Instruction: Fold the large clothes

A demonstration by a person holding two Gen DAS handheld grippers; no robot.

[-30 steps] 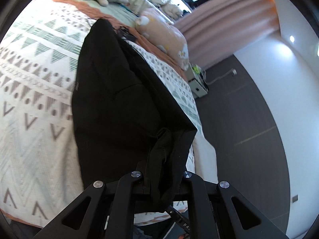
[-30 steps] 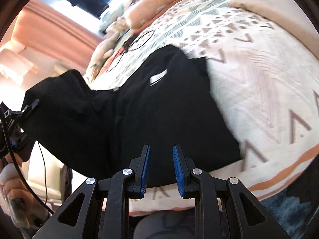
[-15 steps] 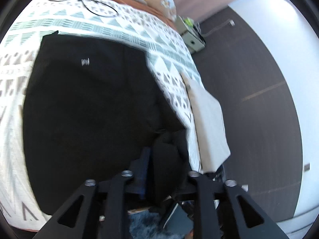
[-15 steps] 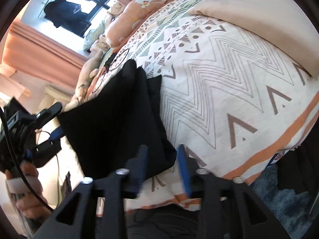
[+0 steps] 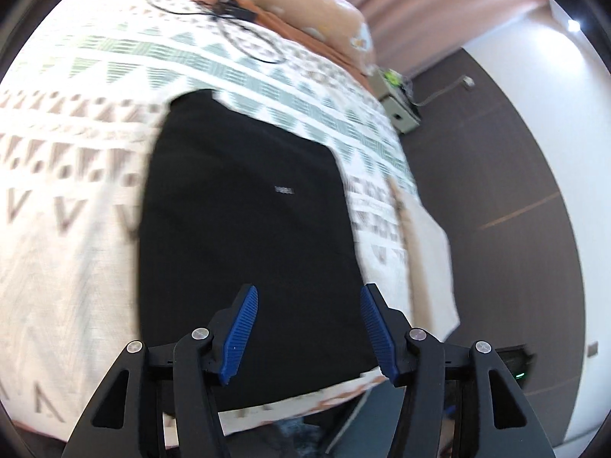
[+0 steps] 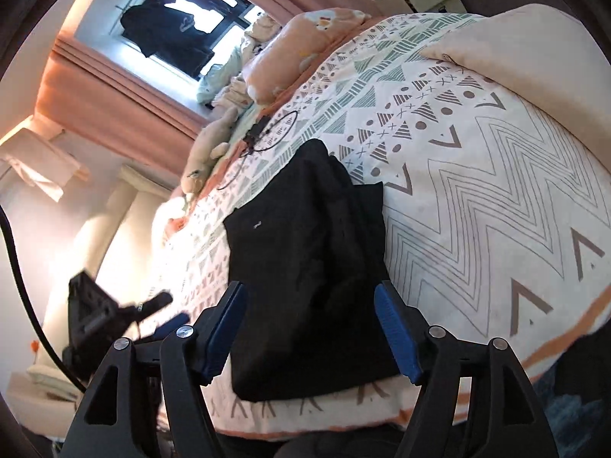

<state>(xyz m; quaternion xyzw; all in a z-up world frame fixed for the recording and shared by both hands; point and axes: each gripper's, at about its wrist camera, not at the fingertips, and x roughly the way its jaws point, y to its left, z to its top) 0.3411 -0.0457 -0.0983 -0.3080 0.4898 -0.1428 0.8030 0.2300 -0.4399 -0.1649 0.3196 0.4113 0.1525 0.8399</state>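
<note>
Room: bedroom, with a bed under a patterned bedspread (image 5: 76,198), pink curtains (image 5: 439,11) and a dark floor (image 5: 496,175) off to the right.
Left wrist view, garment: a black garment (image 5: 244,229) lies folded flat on the bedspread, directly ahead of and beneath the claw, its near edge close to the edge of the bed.
Left wrist view, claw: the left gripper (image 5: 307,328) has just been opening; its blue pads (image 5: 238,334) stand well apart and hold nothing, the cloth lying below them, not pinched.
Left wrist view, beyond: a black cable (image 5: 244,34) and a peach pillow (image 5: 317,7) lie far ahead of the claw.
Right wrist view, garment: the same black garment (image 6: 305,278) stretches forward from between the fingers, with a rumpled ridge along its right side.
Right wrist view, claw: the right gripper (image 6: 309,328) has likewise just been opening, its jaws wide and empty, the garment's near edge below them.
Right wrist view, left of claw: the left gripper (image 6: 107,316) shows blurred, low at the left.
Right wrist view, beyond: a window (image 6: 191,26) far ahead.
Doing it well: the release looks complete, so I judge the best move is to lift both claws clear without snagging cloth, then smooth the rumpled ridge before any further fold.
</note>
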